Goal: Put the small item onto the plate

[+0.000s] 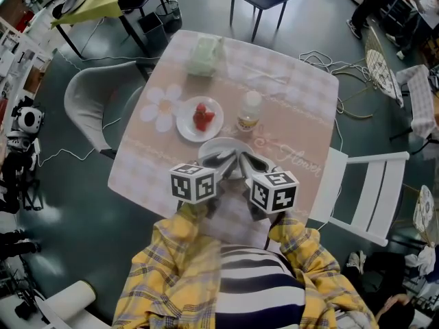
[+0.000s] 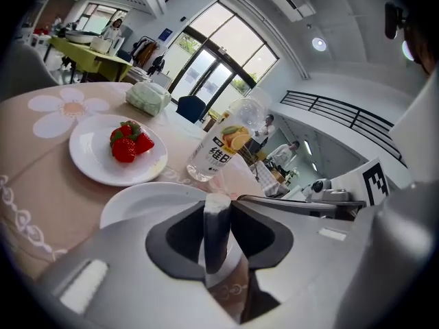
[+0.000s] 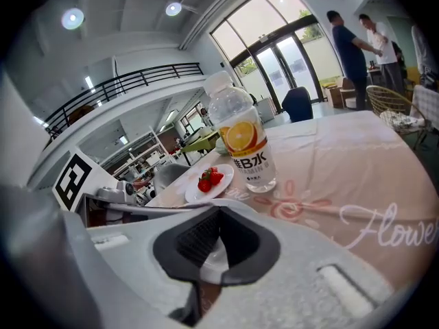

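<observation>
A small dark item with a pale top (image 2: 217, 232) stands upright between the jaws of my left gripper (image 2: 217, 201), which is shut on it. Both grippers hover over an empty white plate (image 1: 223, 144) at the table's near edge, the left gripper (image 1: 221, 162) beside the right gripper (image 1: 251, 164). That plate (image 2: 137, 201) lies just under and ahead of the held item. My right gripper (image 3: 218, 211) is shut with nothing in it; the plate (image 3: 217, 258) shows through the hollow behind its tips.
A second plate (image 1: 186, 125) holds strawberries (image 1: 203, 116) left of a clear drink bottle (image 1: 250, 110). A green tissue pack (image 1: 204, 55) lies at the far edge. A grey chair (image 1: 89, 101) and a white chair (image 1: 370, 190) flank the table.
</observation>
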A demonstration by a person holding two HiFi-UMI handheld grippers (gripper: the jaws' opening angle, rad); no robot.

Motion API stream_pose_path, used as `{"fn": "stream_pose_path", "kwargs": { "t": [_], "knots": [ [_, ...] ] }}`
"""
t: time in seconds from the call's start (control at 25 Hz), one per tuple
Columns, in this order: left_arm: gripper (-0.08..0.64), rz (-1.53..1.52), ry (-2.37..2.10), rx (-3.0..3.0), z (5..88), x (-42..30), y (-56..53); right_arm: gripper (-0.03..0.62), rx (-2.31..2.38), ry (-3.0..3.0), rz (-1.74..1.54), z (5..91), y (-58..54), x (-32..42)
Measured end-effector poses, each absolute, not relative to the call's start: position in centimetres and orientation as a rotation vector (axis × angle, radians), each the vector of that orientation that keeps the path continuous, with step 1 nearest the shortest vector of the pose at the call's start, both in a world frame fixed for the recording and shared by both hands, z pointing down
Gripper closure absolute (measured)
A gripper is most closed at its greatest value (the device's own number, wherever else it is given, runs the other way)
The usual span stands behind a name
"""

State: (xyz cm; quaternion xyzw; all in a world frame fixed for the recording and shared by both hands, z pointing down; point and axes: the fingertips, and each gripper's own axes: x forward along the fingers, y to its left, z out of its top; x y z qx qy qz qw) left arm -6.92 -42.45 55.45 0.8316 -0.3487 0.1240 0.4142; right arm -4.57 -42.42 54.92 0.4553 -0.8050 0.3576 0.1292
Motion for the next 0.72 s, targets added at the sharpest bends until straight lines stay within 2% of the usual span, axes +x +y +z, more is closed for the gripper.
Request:
{"fn": "stream_pose_path", "kwargs": {
  "t": [0.2,0.52,0.64,0.72],
  "knots": [
    [0.449,0.401,-0.940,2.141,55.4,-7.2,-43.0,0.592,1.319,-2.337,1.052,55.1,-42.5,-4.5],
    [0.329,0.416,-1.072,2.162,55.2,-8.8,-44.0,0.592,1.310,-2.346,1.052,54.9,-42.4,-4.6],
    [0.316,0.379,-1.166,2.173,54.7,-9.9,-44.5,0.592,1.311,-2.350,1.043,54.7,-42.4,-4.5],
    [0.339,0.326,-1.201,2.183,53.8,-10.4,-44.5,0.592,1.311,-2.354,1.043,54.5,-42.3,-4.5]
  ]
}}
